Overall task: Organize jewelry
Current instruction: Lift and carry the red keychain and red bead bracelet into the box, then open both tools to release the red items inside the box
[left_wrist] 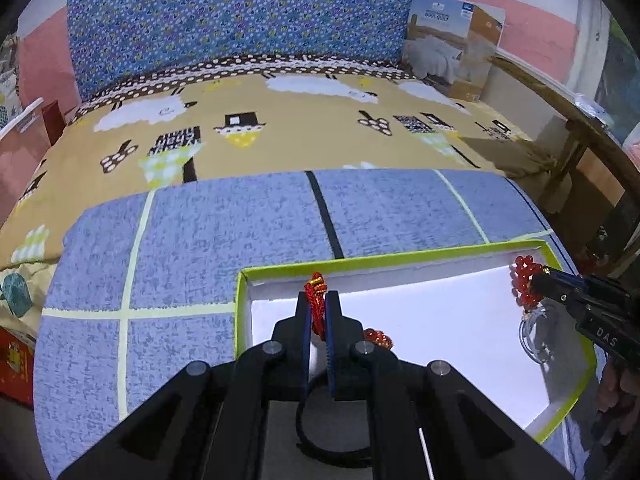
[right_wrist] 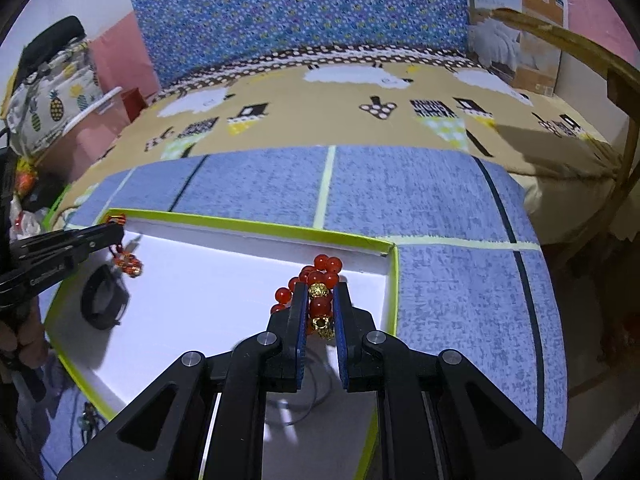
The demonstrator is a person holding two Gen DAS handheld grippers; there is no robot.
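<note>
Blue-grey checked mat (left_wrist: pixel 224 232) spread over a tan patterned bedsheet (left_wrist: pixel 280 128), with a blue floral cushion (left_wrist: pixel 240 12) upright behind and a quilt box (left_wrist: pixel 452 48) at the far right. On the mat, a lime-edged shallow box (right_wrist: pixel 256 225) with white floor. Inside the box near its left side, a black band (right_wrist: pixel 102 300) lying flat; near the right side, a thin clear ring (left_wrist: pixel 534 338), partly hidden. Left gripper (left_wrist: pixel 319 312) over the box's far-left corner, jaws nearly closed on a red braided cord bracelet (left_wrist: pixel 316 298) with gold clasp; red beads (left_wrist: pixel 378 338) of it hanging just beside the right finger. Right gripper (right_wrist: pixel 321 308) over the far-right corner, jaws clamped on a red bead bracelet (right_wrist: pixel 326 270) with gold filigree beads, loop bunched above the fingertips.
</note>
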